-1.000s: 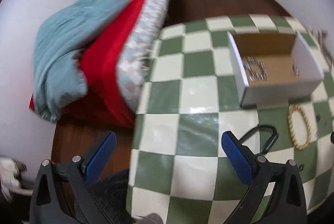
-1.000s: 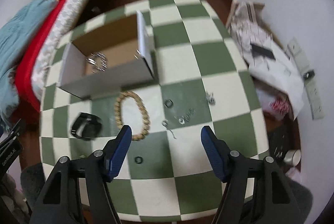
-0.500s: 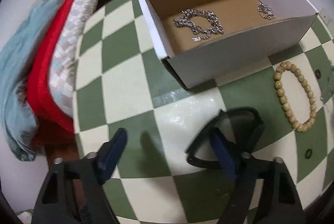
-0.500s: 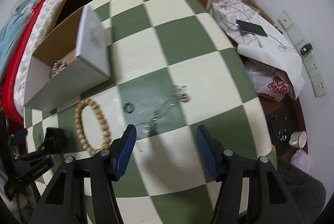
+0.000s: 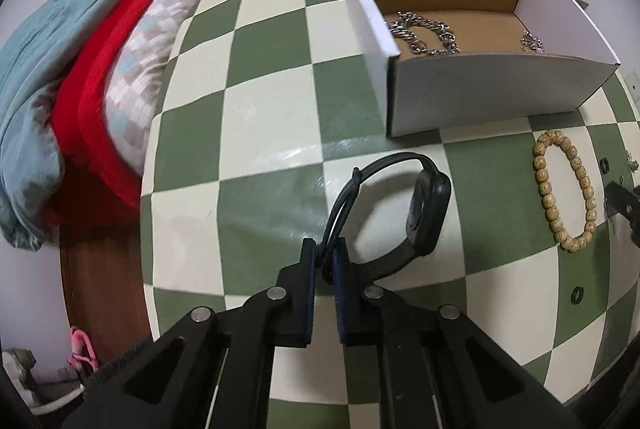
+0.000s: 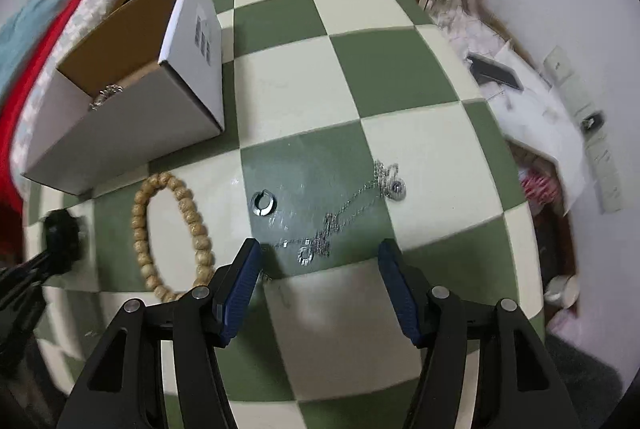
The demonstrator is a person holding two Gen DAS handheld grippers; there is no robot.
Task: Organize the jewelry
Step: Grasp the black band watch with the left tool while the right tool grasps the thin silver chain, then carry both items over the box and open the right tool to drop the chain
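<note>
Now left tool (image 5: 325, 261) pinching black watch (image 5: 424, 215) strap, right tool (image 6: 320, 261) spread over silver chain (image 6: 340, 217).

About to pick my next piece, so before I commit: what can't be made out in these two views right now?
- Box contents: near wall hides part of the chain bracelet in the left wrist view.
- Thin silver chain: blurred in the right wrist view, so tangles are unclear.
- Black watch: jaws of the left gripper cover the pinched strap; in the right wrist view it is a blur.
</note>
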